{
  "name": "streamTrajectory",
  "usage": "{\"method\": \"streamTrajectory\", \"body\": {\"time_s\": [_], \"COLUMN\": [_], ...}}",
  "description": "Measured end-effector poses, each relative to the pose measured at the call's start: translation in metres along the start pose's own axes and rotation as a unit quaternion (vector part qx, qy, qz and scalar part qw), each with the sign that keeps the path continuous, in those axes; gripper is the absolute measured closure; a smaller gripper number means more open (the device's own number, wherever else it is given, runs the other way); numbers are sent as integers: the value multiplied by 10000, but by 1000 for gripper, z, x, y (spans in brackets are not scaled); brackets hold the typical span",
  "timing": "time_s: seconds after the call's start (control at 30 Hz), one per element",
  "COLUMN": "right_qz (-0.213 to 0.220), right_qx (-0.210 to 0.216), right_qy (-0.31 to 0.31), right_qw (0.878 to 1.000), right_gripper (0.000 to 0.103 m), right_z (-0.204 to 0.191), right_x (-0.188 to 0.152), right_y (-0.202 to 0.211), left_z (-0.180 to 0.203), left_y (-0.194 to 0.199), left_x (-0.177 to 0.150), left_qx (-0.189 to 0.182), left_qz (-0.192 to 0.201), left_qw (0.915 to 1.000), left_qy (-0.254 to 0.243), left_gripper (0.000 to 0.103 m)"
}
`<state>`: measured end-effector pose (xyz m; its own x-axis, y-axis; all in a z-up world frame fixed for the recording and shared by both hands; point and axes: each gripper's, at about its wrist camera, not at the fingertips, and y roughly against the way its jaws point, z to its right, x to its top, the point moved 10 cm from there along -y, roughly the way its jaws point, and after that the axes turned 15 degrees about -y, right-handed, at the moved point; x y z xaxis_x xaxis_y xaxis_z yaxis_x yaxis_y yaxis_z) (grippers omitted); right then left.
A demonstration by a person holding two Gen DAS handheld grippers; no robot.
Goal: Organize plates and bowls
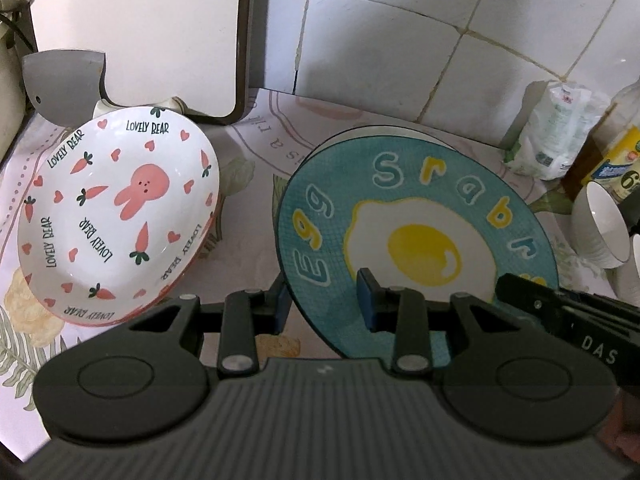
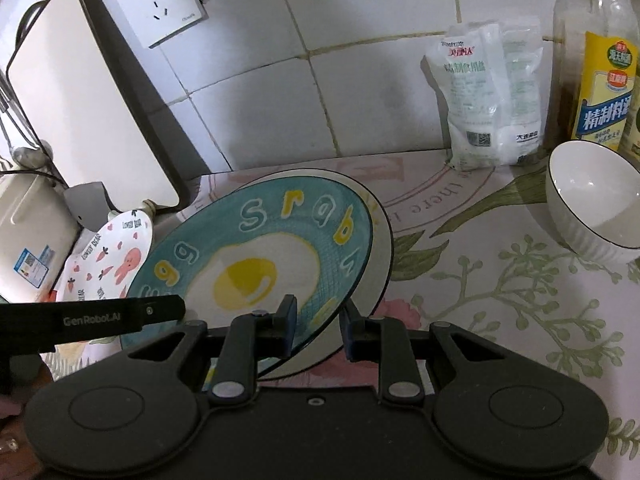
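Note:
A teal plate (image 1: pixel 416 216) with a fried egg and letters painted on it is tilted above the flowered counter. My left gripper (image 1: pixel 324 304) is shut on its near left rim. My right gripper (image 2: pixel 320 322) is shut on the near right rim of the teal plate (image 2: pixel 256 256). A pale plate (image 2: pixel 380 264) shows just beneath it, and I cannot tell whether that one is gripped too. Left of them a white rabbit-and-carrot dish (image 1: pixel 120 216) leans tilted on the counter. A white ribbed bowl (image 2: pixel 592 196) stands to the right.
A white cutting board (image 2: pixel 80 92) leans on the tiled wall at the back left, with a grey holder (image 1: pixel 64 84) by it. A salt bag (image 2: pixel 492 96) and a bottle (image 2: pixel 600 64) stand at the back right. A wall socket (image 2: pixel 160 4) is above.

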<state>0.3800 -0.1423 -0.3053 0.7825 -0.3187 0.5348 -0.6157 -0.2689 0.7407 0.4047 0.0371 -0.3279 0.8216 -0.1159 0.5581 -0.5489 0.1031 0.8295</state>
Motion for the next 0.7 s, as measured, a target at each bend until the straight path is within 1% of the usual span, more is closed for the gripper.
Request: {"method": "streamTrajectory", "body": {"time_s": [0.17,0.3,0.43,0.57,0.6,0.7], "right_qz": [-105,-157,-208,-315,-336,-400], "right_qx": [-37,-70,-54,-140,-172,-321], "right_qy": [-18,1,33,4,9,135], "right_qw": [9999,9999,9998,9994,9993,9986], "right_gripper": [75,75,75,75,75,74], "right_z": [2,3,2,4,4,3], "right_x": [4,8,11,12,11,10], "right_y": [-11,-17,-21,-25,-25,-27], "left_z": [1,1,0,3,3,1], "left_y": [-9,-15,-17,-17,-18,-23], "left_x": [3,7,10,10,10,1], "left_qx": [55,21,51,70,57,-59], "left_qz": [-117,-263,-388,-527,-577,-938], "left_qw": [9999,9997,9992,9986,9983,9952], "left_qy": [-7,3,-42,-39,1,260], "left_gripper": [70,71,71,70,70,71]}}
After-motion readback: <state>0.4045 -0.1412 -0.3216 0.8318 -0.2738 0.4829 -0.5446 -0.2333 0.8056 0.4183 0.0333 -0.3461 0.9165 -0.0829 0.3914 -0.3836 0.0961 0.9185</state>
